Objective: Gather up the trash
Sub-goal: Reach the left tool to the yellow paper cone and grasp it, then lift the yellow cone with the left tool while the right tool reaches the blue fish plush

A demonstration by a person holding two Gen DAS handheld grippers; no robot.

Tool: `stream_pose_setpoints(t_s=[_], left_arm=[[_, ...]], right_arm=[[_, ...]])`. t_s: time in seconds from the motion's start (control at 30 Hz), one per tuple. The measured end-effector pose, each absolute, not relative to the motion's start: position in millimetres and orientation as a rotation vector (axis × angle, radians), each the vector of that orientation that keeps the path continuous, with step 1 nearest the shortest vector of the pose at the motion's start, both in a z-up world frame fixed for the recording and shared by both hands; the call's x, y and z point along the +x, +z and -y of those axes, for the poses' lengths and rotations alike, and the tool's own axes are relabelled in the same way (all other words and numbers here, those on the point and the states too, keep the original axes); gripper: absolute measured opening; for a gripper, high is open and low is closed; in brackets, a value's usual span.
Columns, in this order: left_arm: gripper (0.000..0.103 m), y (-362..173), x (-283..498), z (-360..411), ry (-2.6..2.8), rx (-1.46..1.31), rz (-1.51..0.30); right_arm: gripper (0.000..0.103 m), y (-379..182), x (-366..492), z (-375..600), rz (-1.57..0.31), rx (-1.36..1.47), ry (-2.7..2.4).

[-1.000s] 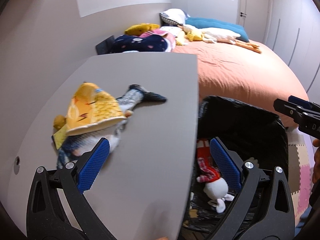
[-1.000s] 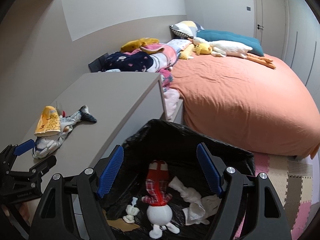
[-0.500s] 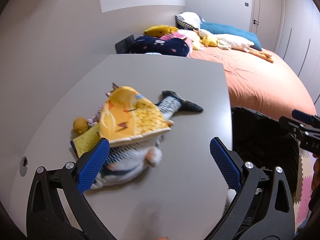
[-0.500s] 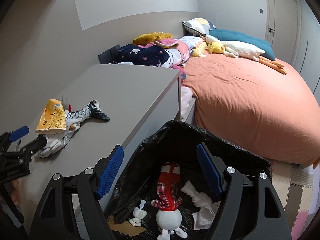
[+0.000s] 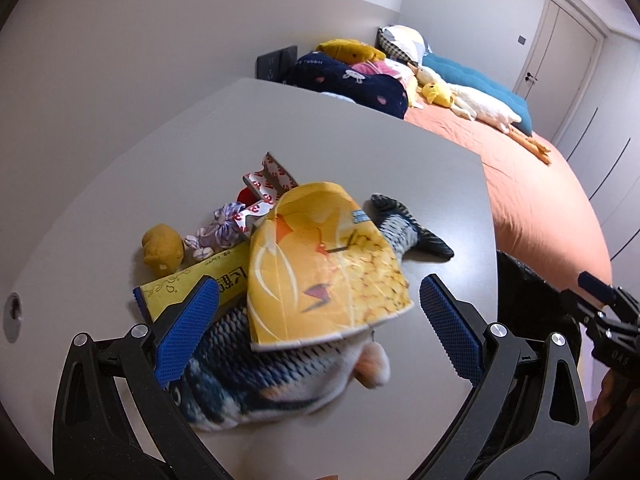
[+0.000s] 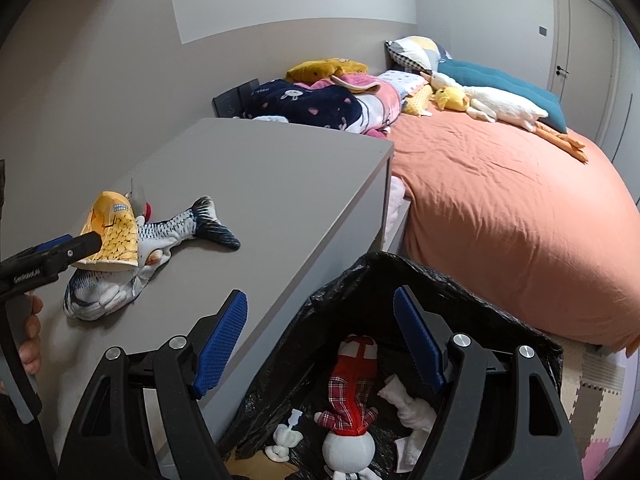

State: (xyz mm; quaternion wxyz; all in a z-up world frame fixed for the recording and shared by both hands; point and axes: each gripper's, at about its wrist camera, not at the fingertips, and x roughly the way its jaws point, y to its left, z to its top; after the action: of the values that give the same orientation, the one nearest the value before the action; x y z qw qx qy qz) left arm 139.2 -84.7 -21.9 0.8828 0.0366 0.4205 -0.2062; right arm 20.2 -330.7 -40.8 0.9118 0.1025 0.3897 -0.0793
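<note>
A pile lies on the grey cabinet top [image 5: 280, 128]: a yellow snack bag [image 5: 324, 264] over a plush fish [image 5: 288, 376], a yellow box [image 5: 192, 284], a small tan plush [image 5: 162, 247], a knotted cloth [image 5: 218, 232] and a red-and-white wrapper [image 5: 266, 184]. My left gripper [image 5: 318, 328] is open, its fingers on either side of the bag and fish, and it shows in the right wrist view [image 6: 60, 252]. My right gripper [image 6: 320, 340] is open and empty over the black trash bag [image 6: 460, 300], which holds a red plaid doll [image 6: 352, 392].
An orange bed [image 6: 500, 208] with pillows, blankets and a plush goose [image 6: 500, 108] stands to the right. The cabinet's edge [image 6: 360, 208] borders the trash bag. Foam floor mats [image 6: 592, 396] lie at the lower right. A door [image 6: 580, 52] is at the back.
My left gripper has swung left from the trash bag and closed in on the pile, which now sits between its open fingers. My right gripper has stayed over the bag.
</note>
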Motion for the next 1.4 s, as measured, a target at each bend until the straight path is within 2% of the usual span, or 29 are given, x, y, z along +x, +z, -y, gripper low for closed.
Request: stream_pose_setpoints(t_s=[0.23, 0.5, 0.6, 0.7, 0.9, 1.4], left_arm=[[0.095, -33, 152, 84, -0.436, 0.069, -0.900], [0.045, -36, 157, 81, -0.430, 0.070, -0.874], [0.031, -30, 155, 80, -0.436, 0.070, -0.836], [0.024, -23, 152, 77, -0.473, 0.048, -0.819], [0.014, -7, 143, 66, -0.521, -0.033, -0.778], [0.008, 37, 117, 17, -0.407, -0.009, -0.636]], right_arm=[[0.076, -46, 31, 325, -0.817, 0.204, -0.159], [0.076, -48, 42, 311, -0.827, 0.187, -0.127], [0.076, -50, 46, 303, -0.834, 0.180, -0.108], [0.076, -52, 48, 296, -0.839, 0.174, -0.095], [0.076, -49, 51, 285, -0.833, 0.181, -0.068], [0.076, -42, 73, 236, -0.825, 0.140, 0.049]])
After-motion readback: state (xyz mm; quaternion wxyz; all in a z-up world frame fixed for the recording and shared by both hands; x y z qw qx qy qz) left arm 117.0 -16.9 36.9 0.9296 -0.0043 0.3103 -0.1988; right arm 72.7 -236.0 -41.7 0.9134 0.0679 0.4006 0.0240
